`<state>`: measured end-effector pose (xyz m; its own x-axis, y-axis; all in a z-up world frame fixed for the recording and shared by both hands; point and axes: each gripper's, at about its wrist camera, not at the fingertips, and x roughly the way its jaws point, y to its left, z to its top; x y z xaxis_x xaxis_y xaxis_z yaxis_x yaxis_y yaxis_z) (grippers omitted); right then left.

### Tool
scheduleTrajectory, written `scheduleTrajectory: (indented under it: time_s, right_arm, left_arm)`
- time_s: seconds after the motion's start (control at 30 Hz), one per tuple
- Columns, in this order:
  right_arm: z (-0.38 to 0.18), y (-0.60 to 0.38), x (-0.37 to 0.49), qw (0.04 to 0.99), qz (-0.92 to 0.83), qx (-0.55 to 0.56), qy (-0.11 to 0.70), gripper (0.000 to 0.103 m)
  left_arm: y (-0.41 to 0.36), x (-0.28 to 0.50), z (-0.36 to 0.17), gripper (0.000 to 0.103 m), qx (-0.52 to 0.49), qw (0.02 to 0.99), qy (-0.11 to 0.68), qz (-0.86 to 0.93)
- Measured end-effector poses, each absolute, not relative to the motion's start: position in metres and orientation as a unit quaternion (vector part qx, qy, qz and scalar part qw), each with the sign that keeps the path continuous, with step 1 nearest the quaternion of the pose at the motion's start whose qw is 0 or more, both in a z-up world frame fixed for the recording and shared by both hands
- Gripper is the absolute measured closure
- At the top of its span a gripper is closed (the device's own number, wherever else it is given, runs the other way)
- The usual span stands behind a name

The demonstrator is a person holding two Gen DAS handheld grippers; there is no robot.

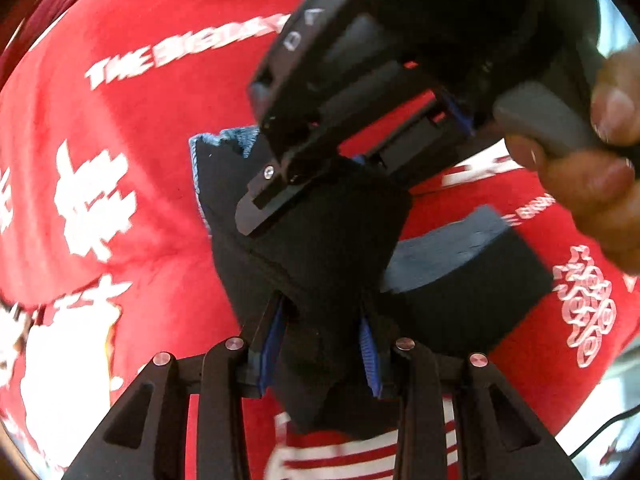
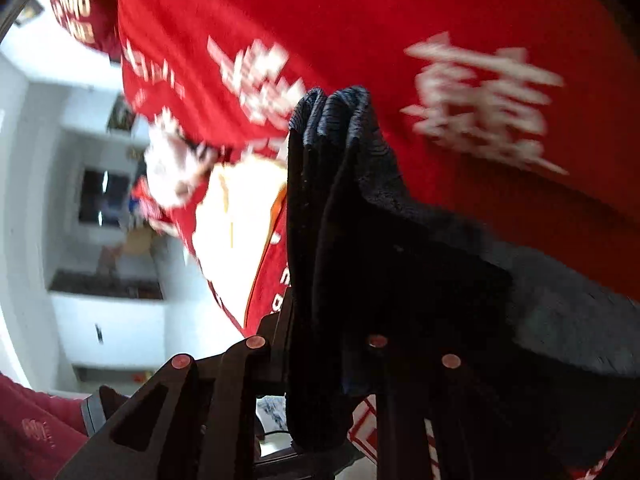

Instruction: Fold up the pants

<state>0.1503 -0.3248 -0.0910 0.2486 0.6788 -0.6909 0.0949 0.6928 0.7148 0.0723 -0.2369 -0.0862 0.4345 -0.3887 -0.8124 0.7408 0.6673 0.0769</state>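
Note:
The pants [image 1: 320, 236] are dark navy, almost black, with a lighter blue ribbed edge, and hang bunched in the air above a red cloth. My left gripper [image 1: 324, 320] is shut on a fold of the pants between its blue pads [image 1: 272, 344]. My right gripper [image 1: 288, 184] comes in from the upper right and is shut on the same cloth near its top edge. In the right wrist view the pants [image 2: 340, 220] stand up in folds between the right gripper [image 2: 320, 320] fingers and drape off to the right.
A red cloth [image 1: 120, 160] with white lettering covers the surface below; it also shows in the right wrist view [image 2: 400, 20]. A person's hand [image 1: 592, 168] holds the right gripper's handle. White room walls and shelves [image 2: 80, 200] lie at the left.

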Motion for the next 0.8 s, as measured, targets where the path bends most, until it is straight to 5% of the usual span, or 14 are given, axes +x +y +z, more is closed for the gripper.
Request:
scheduleTrajectory:
  time_s: [0.23, 0.63, 0.8]
  right_arm:
    - [-0.096, -0.439, 0.055, 0.738, 0.137, 0.398, 0.527, 0.082]
    - [-0.189, -0.547, -0.029, 0.712, 0.052, 0.456, 0.531, 0.082]
    - [-0.214, -0.559, -0.045, 0.708, 0.034, 0.471, 0.525, 0.079]
  left_arm:
    - [-0.332, 0.013, -0.102, 0.068, 0.27, 0.777, 0.394, -0.41]
    - [-0.415, -0.051, -0.18, 0.068, 0.332, 0.734, 0.416, -0.423]
    - [-0.408, -0.042, -0.185, 0.032, 0.317, 0.735, 0.44, -0.406]
